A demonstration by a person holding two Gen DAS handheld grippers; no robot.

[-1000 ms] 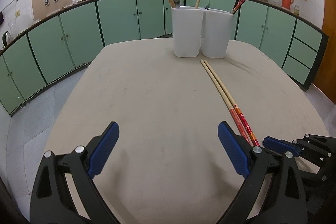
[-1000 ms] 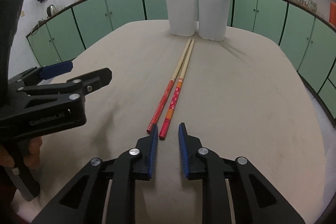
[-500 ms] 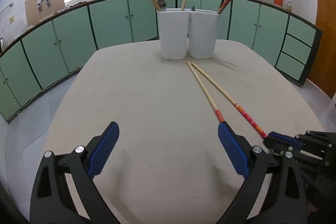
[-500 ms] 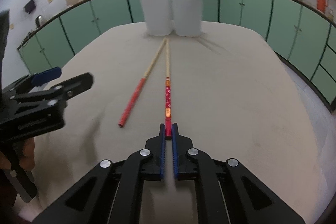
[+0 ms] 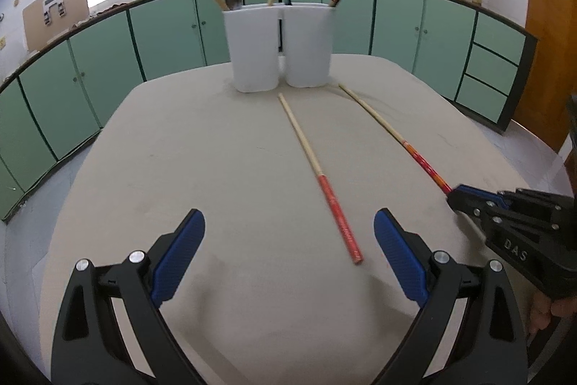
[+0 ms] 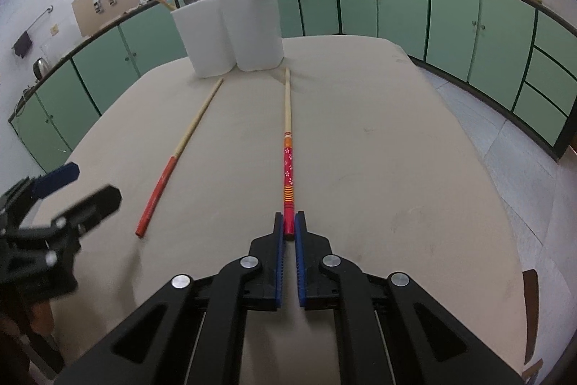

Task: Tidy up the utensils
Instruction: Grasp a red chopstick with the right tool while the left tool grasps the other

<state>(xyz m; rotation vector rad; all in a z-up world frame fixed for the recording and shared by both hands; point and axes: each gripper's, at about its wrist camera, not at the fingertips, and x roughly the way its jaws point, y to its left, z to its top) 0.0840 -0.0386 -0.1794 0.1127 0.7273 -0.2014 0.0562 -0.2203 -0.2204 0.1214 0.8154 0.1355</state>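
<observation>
Chopsticks are your concern here, and you have one of them pinched already: your right gripper (image 6: 289, 229) is clenched on the red butt end of the patterned chopstick (image 6: 288, 165), whose pale shaft runs straight out ahead of the jaws toward the white holder (image 6: 230, 27) at the far side of the surface (image 6: 396, 168). You hold it by the very end, probably so the whole length stays free to swing up and drop tip-first into a compartment; the price, I judge, is a long lever that may droop or twist in the pads as you lift. The plain red-ended chopstick (image 5: 321, 179) lies loose on the surface, its red end just ahead of the gap of your left gripper (image 5: 288, 255) and nearer the right-hand jaw, its shaft angling away toward the holder. Those left jaws stand released and wide, gripping nothing. The holder's two compartments already carry upright chopsticks and a spoon, so both loose sticks likely belong there.
</observation>
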